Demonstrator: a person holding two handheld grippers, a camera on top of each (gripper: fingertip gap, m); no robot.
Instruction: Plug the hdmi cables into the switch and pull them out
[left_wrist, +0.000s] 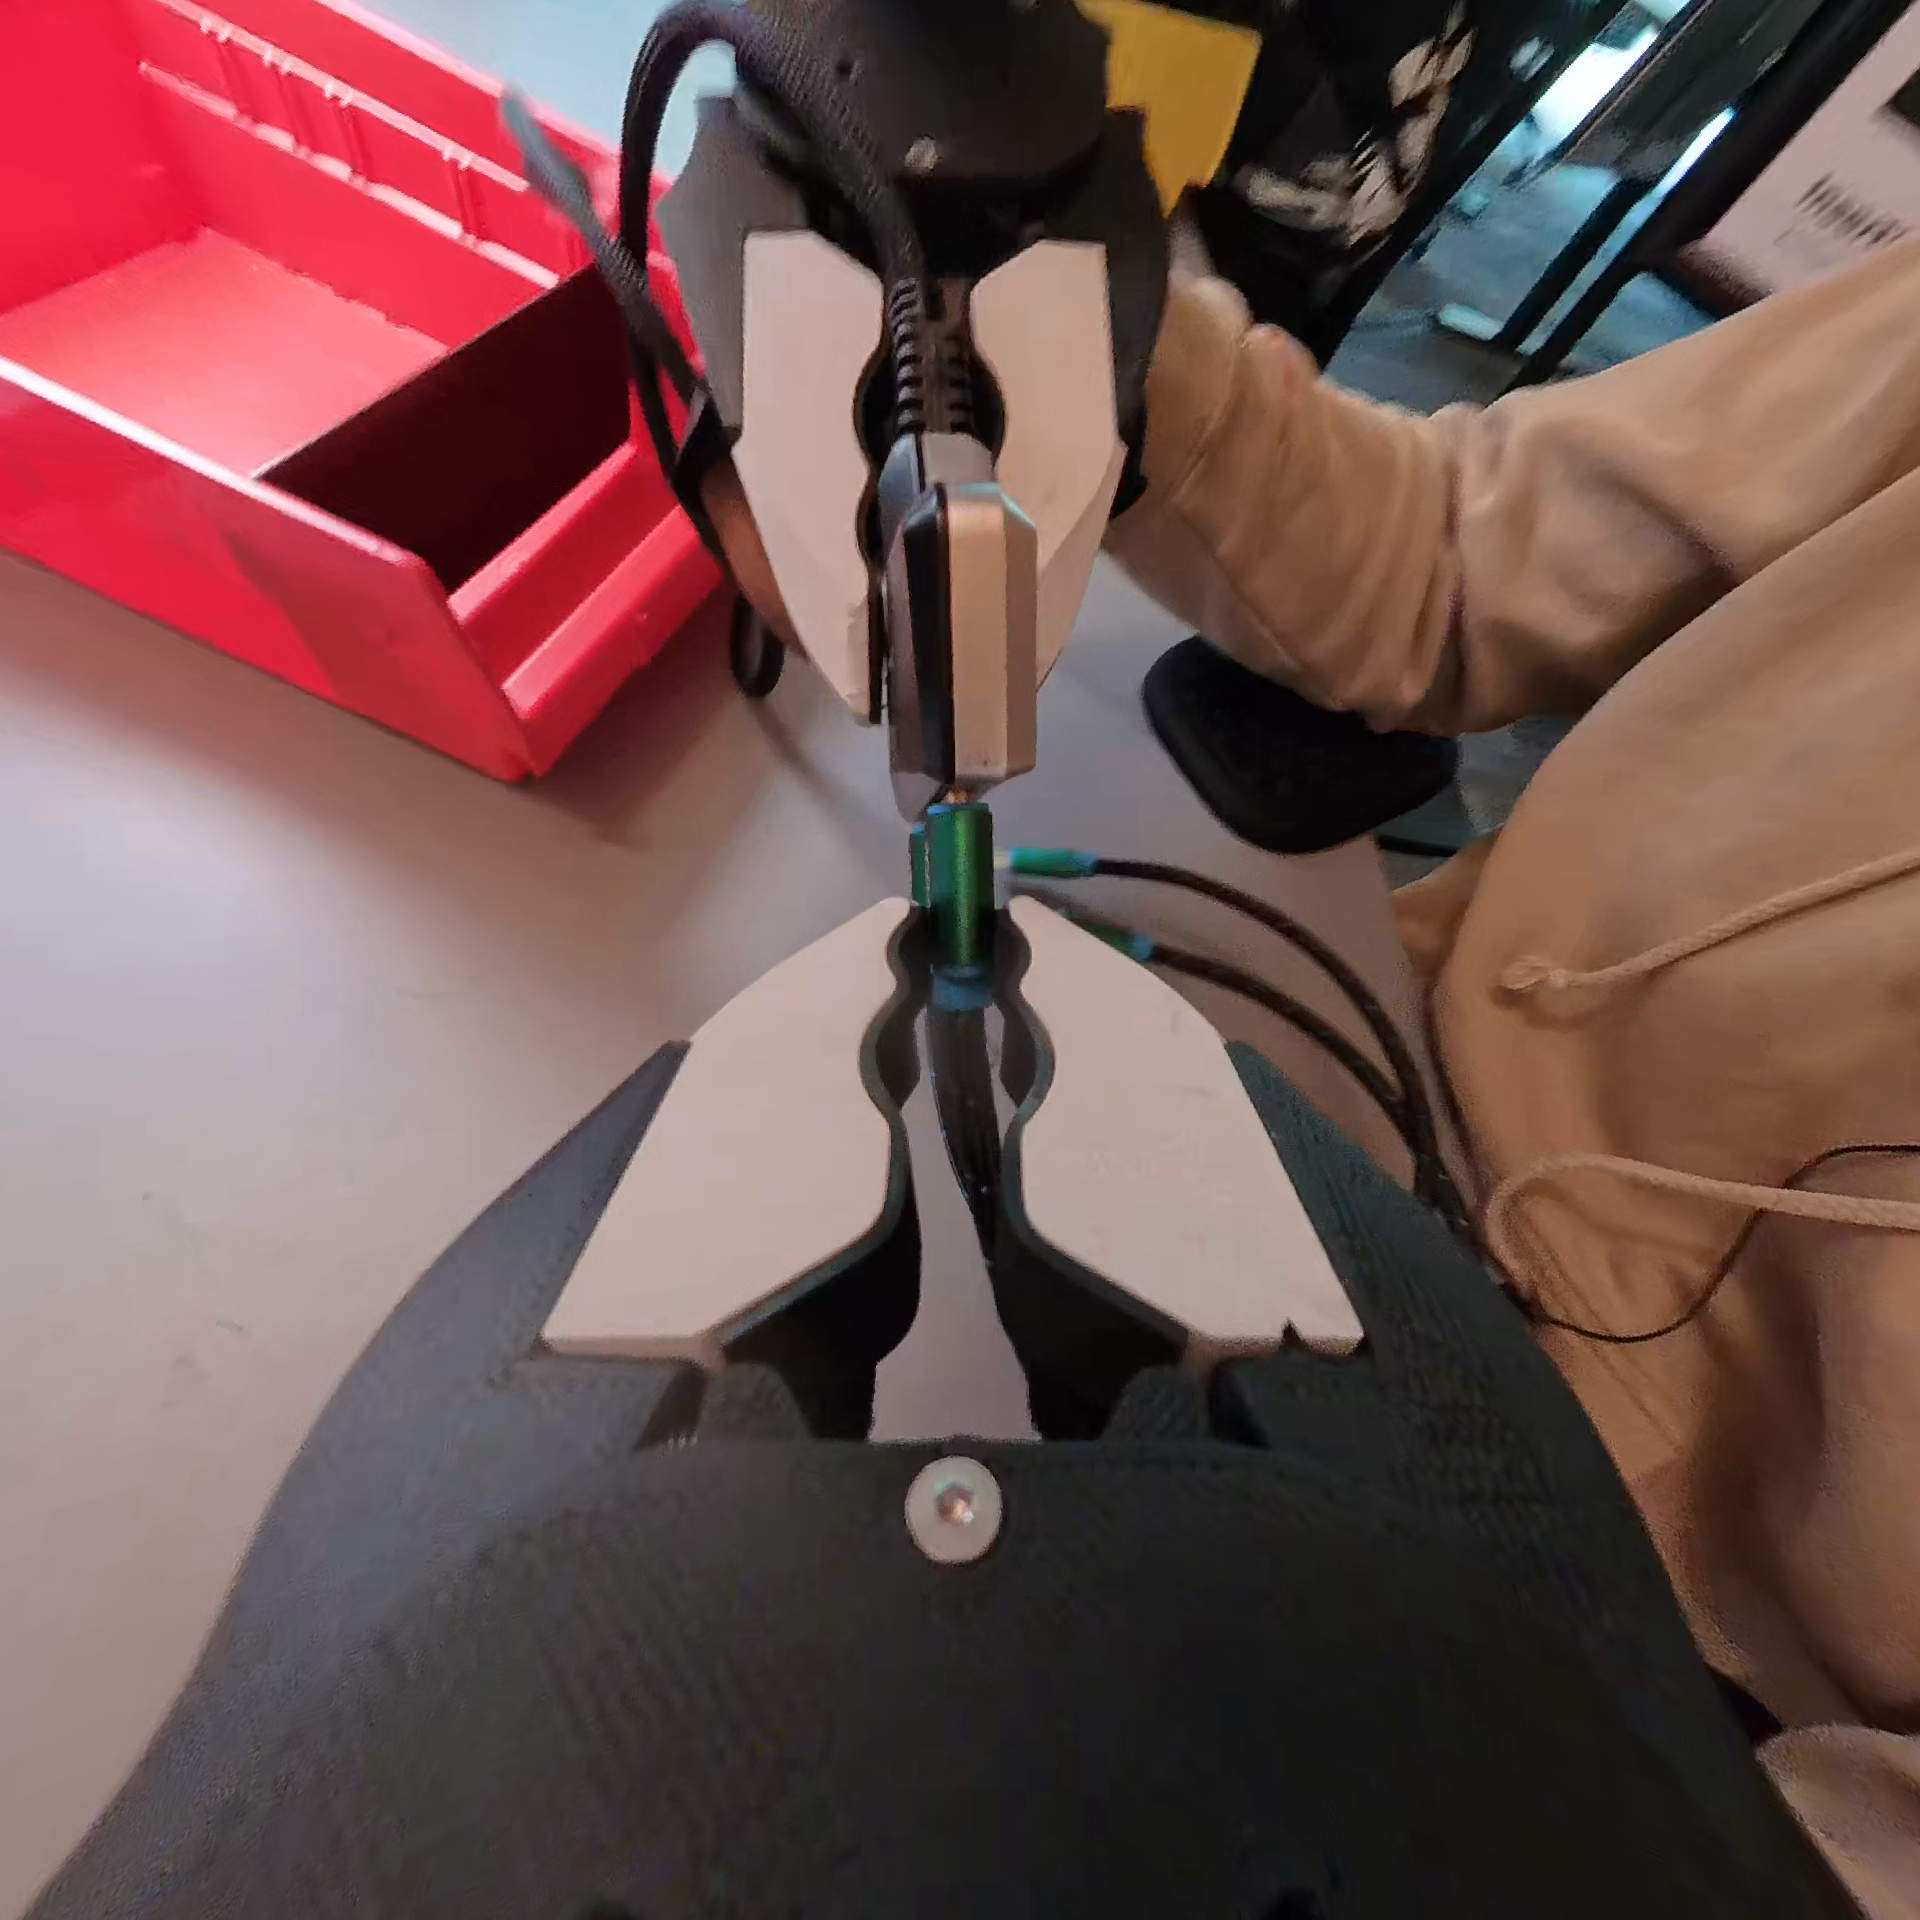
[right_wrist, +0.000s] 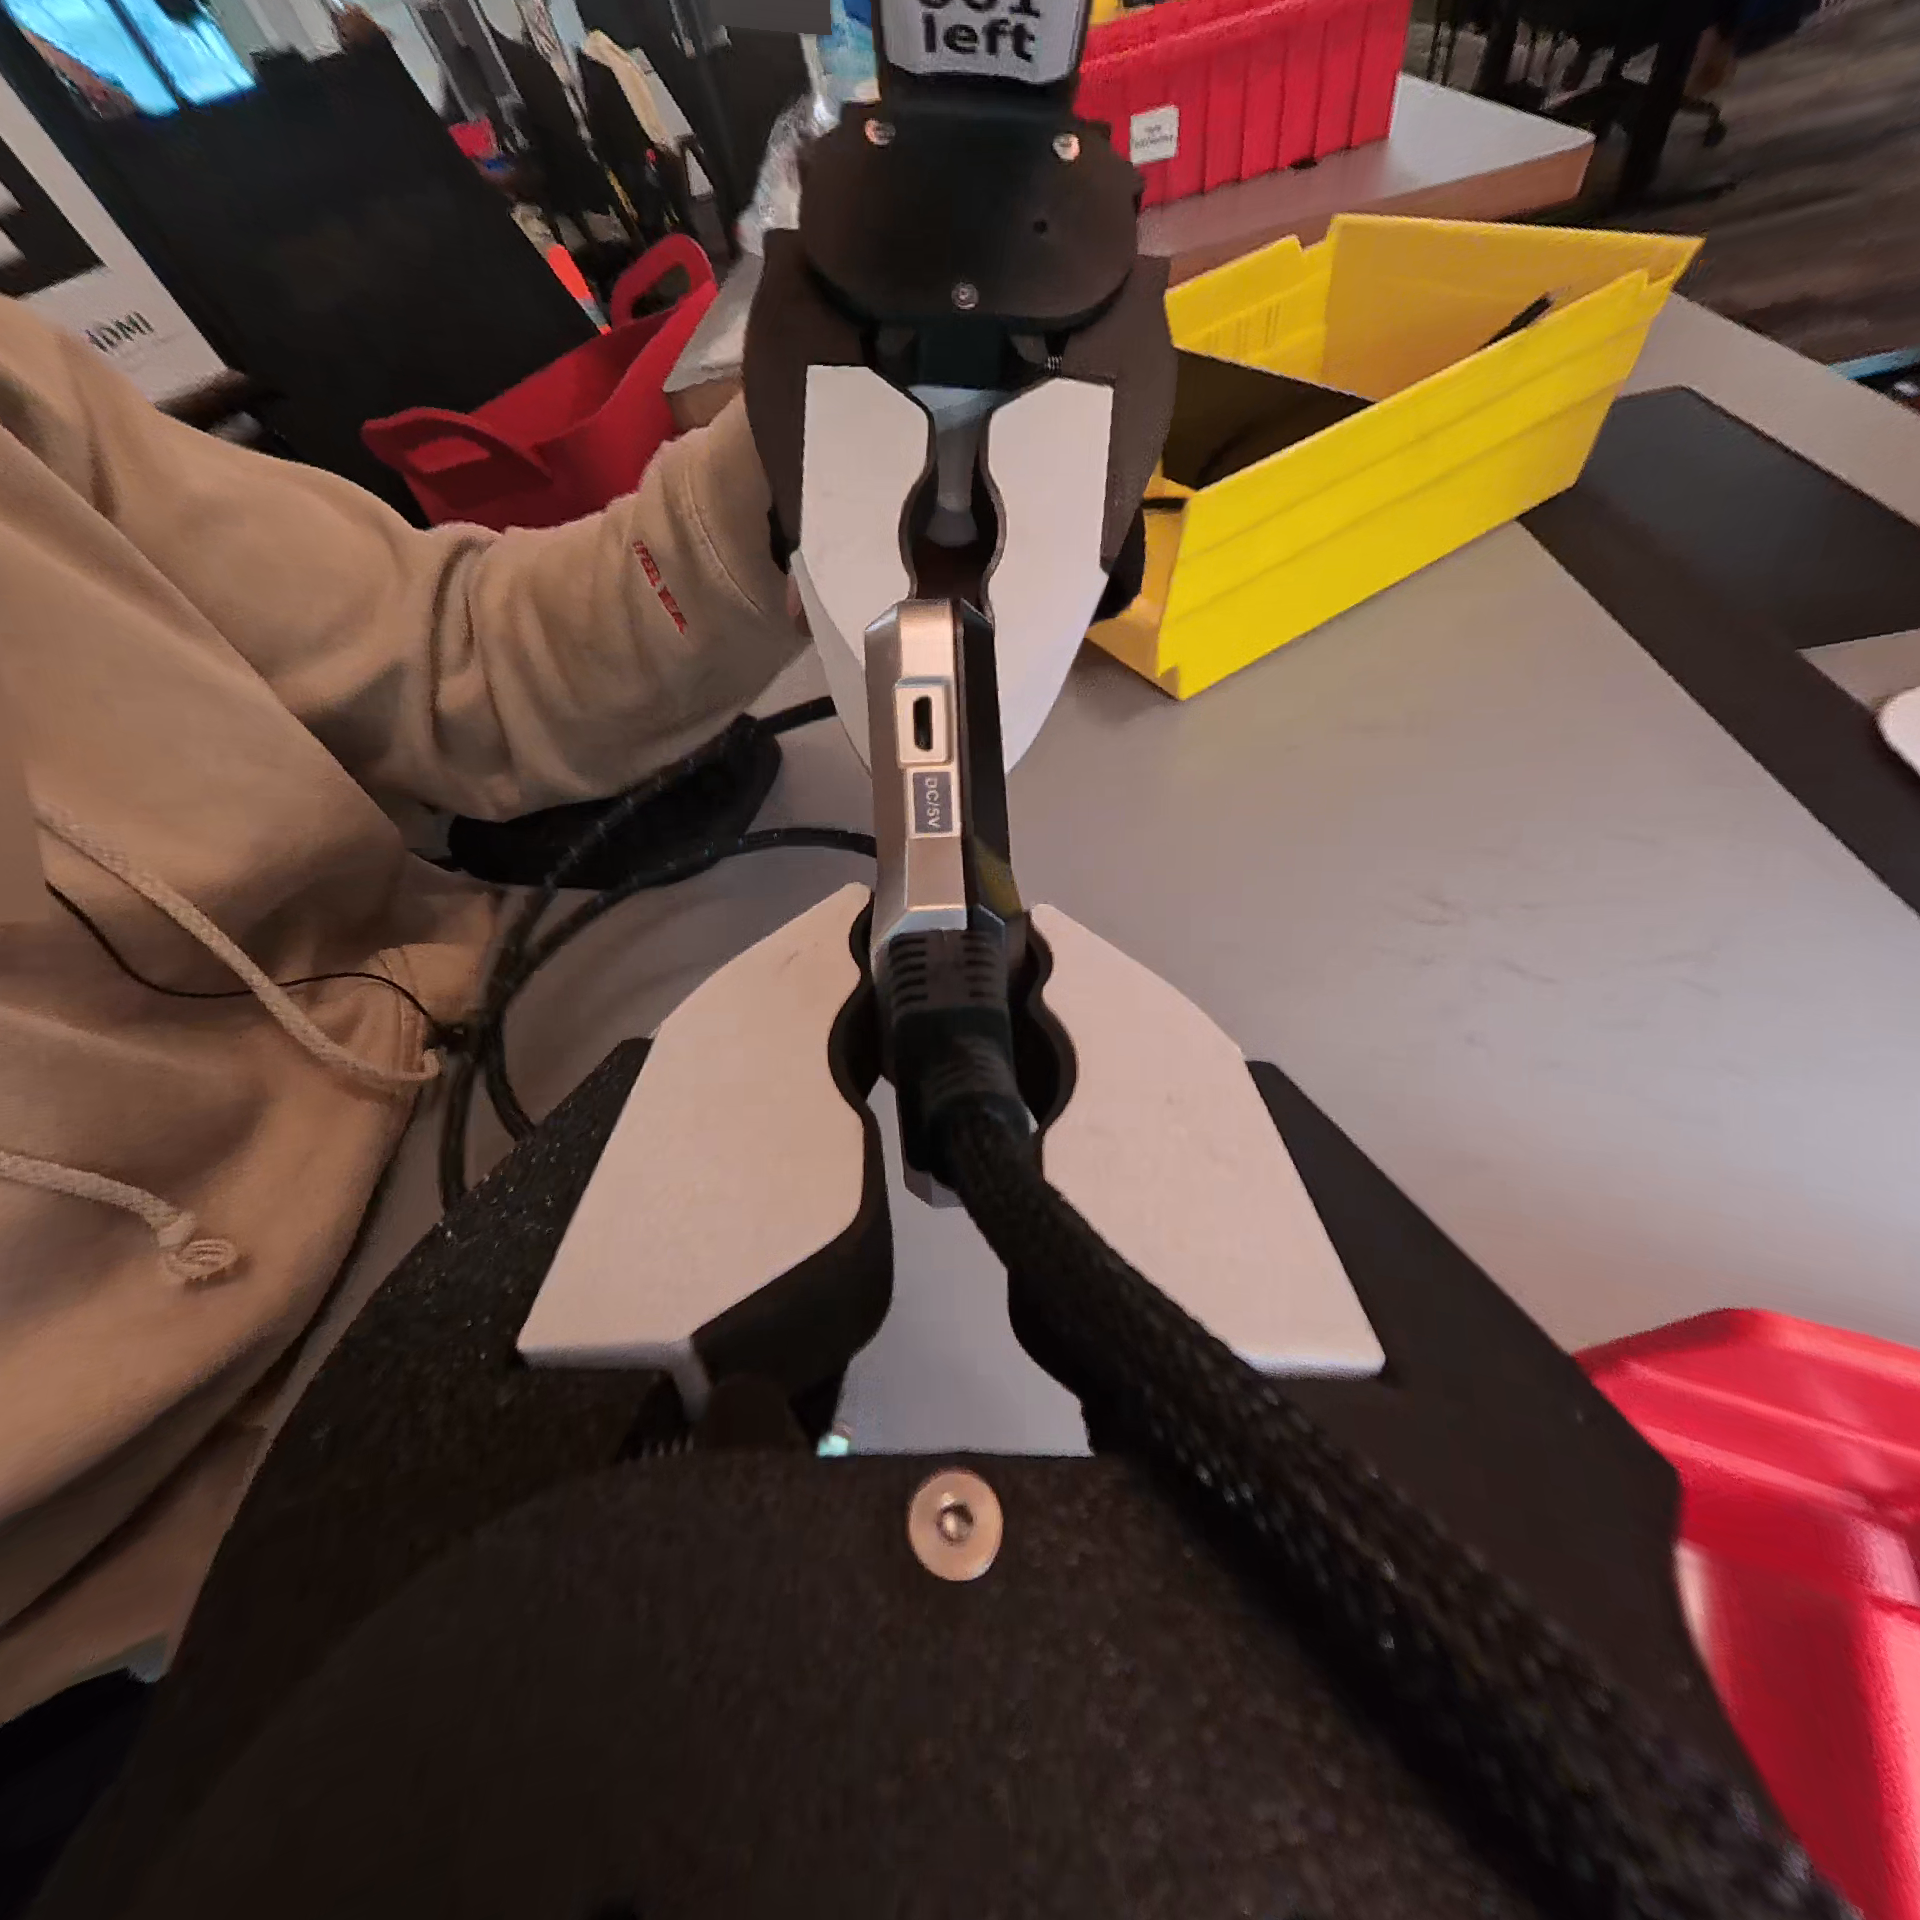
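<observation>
**Plug at the mouth of the switch, both tongs clamped**

We find the left tongs (left_wrist: 956, 914) closed on the green plug (left_wrist: 954, 883) of one HDMI cable (left_wrist: 964, 1101), which trails back between the fingers. The right tongs (right_wrist: 951, 935) are closed on the switch (right_wrist: 928, 769), gripping it at the end where its own thick braided lead (right_wrist: 1195, 1351) leaves. Both items are held in the air above the counter (left_wrist: 208, 935), the tongs facing each other.

From the left wrist view, the plug tip sits at the end face of the switch (left_wrist: 961, 613); we cannot tell whether it is seated, partly in, or just touching.

In our judgement the step is a straight axial move. The plug should stay in line with the port, without tilt or twist, while the right tongs brace the switch firmly. Any sideways load risks bending the connector or slipping the plug in the grip.

Two further green-ended cables (left_wrist: 1247, 914) lie toward the counter's near edge, by the sleeve.
</observation>
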